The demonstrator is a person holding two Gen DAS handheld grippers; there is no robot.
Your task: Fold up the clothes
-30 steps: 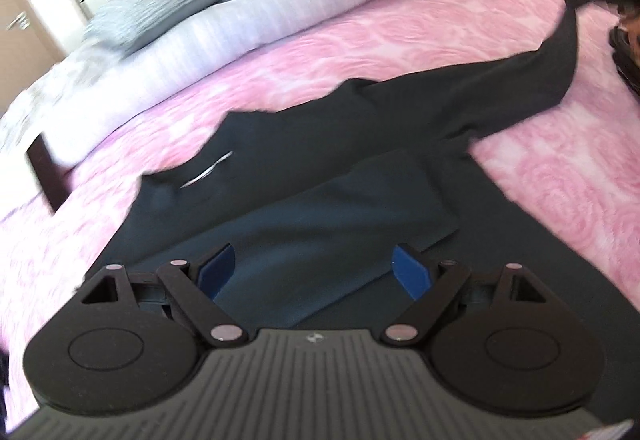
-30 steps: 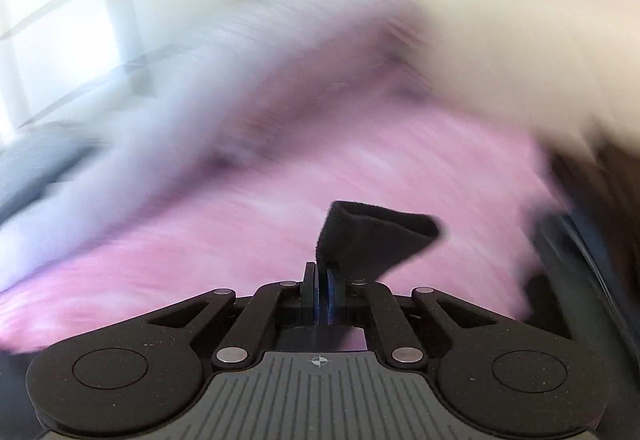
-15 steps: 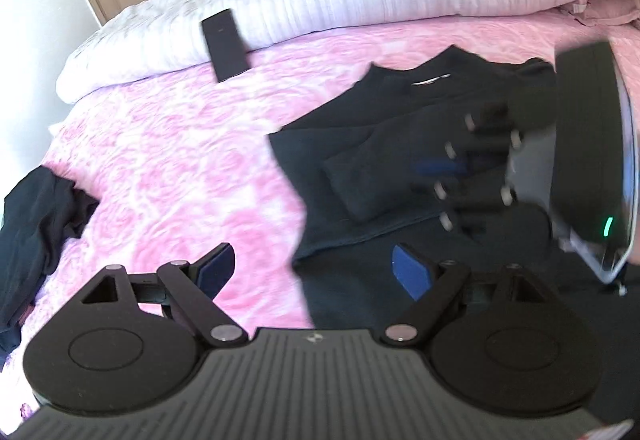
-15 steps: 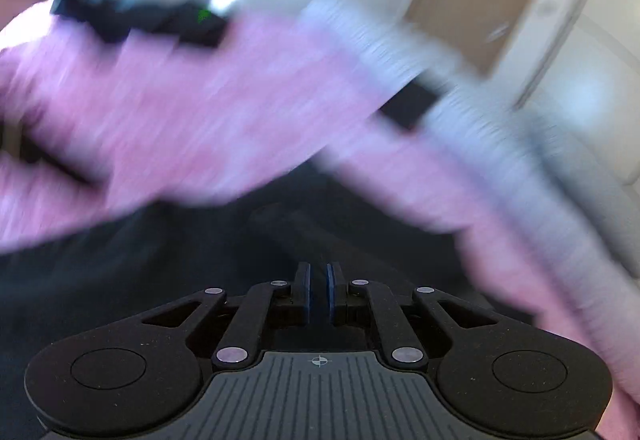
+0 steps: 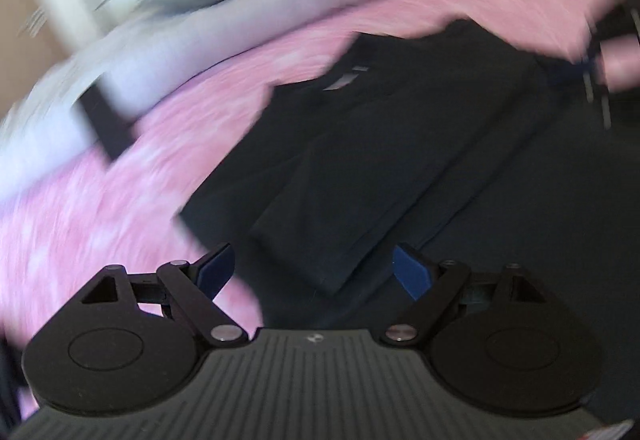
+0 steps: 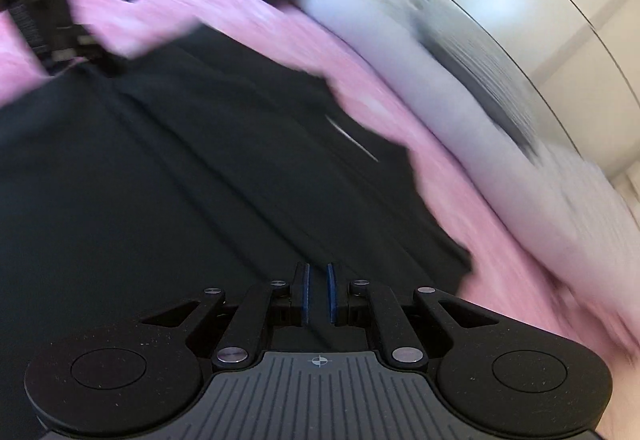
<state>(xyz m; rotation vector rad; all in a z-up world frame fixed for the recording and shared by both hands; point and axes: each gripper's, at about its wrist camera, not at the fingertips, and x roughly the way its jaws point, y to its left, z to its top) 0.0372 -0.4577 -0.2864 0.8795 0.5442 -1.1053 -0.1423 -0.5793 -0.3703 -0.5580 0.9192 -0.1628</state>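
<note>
The black long-sleeved top (image 5: 400, 144) is lying partly folded on the pink floral bedspread (image 5: 120, 200), sleeves tucked in. The left gripper (image 5: 316, 270) is hovering wide over its hem; the right gripper (image 6: 319, 294) is nearly closed, holding nothing. Risk: a hasty pinch dragging the folds loose. No containers showing.

Bright daylight in both views, strongest off the pale wardrobe doors (image 6: 520, 0). Heavy motion smear across the pink bedspread (image 5: 100, 200) and white duvet (image 6: 460, 88). Dark shirt (image 5: 400, 144) underexposed, folds barely readable. Fisheye bending and dark corners at the edges. Only the near tool bodies sharp.
</note>
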